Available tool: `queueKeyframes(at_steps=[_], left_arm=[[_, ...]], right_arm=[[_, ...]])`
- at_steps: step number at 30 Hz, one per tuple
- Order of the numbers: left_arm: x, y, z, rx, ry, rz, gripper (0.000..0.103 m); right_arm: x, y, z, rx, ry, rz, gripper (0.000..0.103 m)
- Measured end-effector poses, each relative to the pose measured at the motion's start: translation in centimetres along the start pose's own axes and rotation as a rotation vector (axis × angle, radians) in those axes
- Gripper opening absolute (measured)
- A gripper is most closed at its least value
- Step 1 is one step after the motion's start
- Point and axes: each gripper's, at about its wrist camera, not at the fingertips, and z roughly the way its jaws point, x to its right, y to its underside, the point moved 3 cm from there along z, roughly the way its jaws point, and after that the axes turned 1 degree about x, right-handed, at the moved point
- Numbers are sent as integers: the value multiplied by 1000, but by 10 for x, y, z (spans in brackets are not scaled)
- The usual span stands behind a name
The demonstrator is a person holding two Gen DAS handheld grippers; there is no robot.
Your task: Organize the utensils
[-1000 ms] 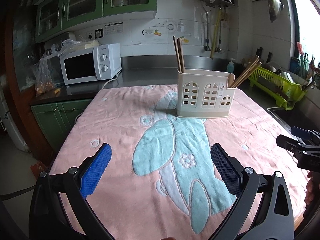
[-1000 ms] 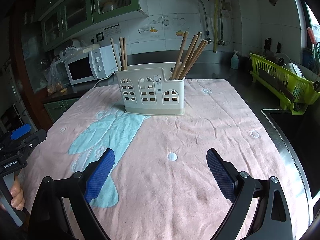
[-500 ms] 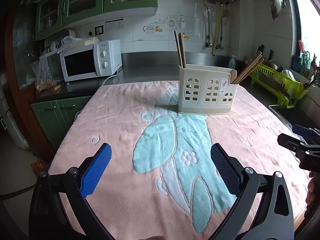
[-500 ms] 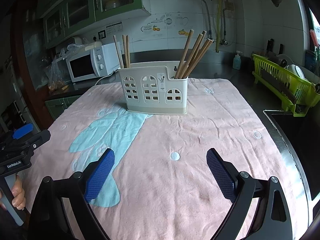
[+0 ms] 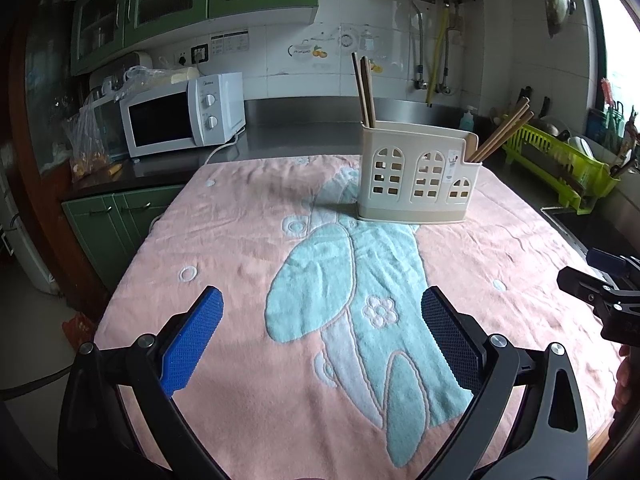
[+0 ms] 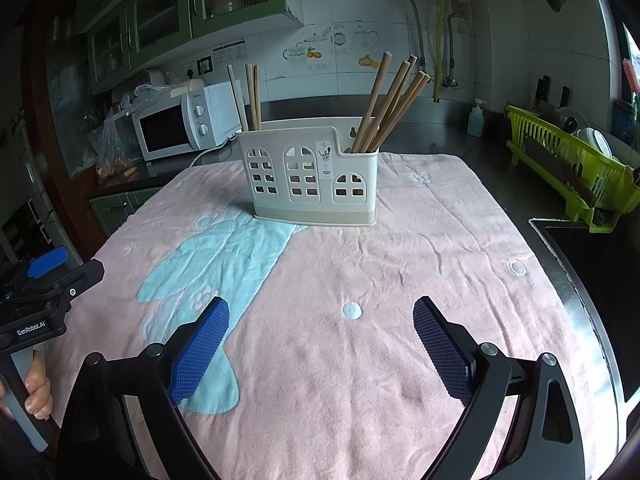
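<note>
A cream plastic utensil holder (image 5: 418,176) (image 6: 314,176) with arched cut-outs stands upright at the far middle of the pink towel (image 5: 240,240) (image 6: 420,260). Wooden chopsticks stand in it: a few upright in its left compartment (image 5: 365,92) (image 6: 248,96), several leaning right in its right compartment (image 5: 502,130) (image 6: 390,102). My left gripper (image 5: 322,332) is open and empty, low over the near towel. My right gripper (image 6: 320,340) is open and empty, also near the front. Each gripper shows at the edge of the other's view.
A white microwave (image 5: 180,114) (image 6: 180,124) stands on the counter at the back left. A green dish rack (image 5: 560,160) (image 6: 572,168) and a sink edge (image 6: 560,240) lie to the right. The towel's left edge drops to green cabinets (image 5: 116,216).
Both cameras have tilted up slightly, so the holder sits a little lower in each view. Both grippers stay open and empty.
</note>
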Motion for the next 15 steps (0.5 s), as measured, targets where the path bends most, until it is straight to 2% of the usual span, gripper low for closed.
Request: queueKeyframes(at_steps=[15], left_arm=[[1, 0, 1, -5, -1, 4, 98]], right_arm=[[0, 2, 2, 1, -2, -4, 90]])
